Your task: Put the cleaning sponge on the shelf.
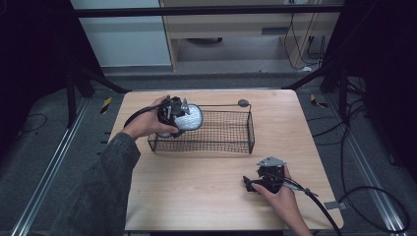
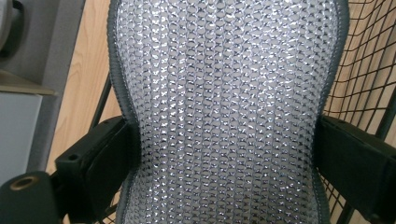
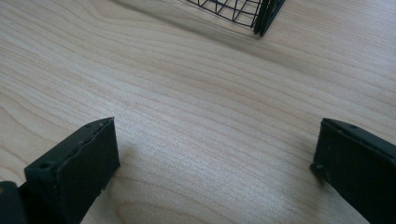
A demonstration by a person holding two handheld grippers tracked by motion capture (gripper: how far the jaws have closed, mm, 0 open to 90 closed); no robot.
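A silvery mesh pad with a grey edge (image 1: 191, 118) hangs over the left end of the black wire basket (image 1: 231, 142). My left gripper (image 1: 181, 118) is shut on it; in the left gripper view the pad (image 2: 224, 102) sits pinched between both jaws, with the basket's wire (image 2: 369, 70) behind it at the right. My right gripper (image 1: 252, 183) rests low on the table near the front right, open, its jaws wide apart over bare wood (image 3: 205, 140). A corner of the basket (image 3: 261, 14) shows at the top of the right gripper view.
The wooden table (image 1: 196, 196) has free room in front of the basket. A round dark handle end (image 1: 243, 103) sticks up at the basket's far right corner. Cables trail from both grippers; dark floor and metal rails flank the table.
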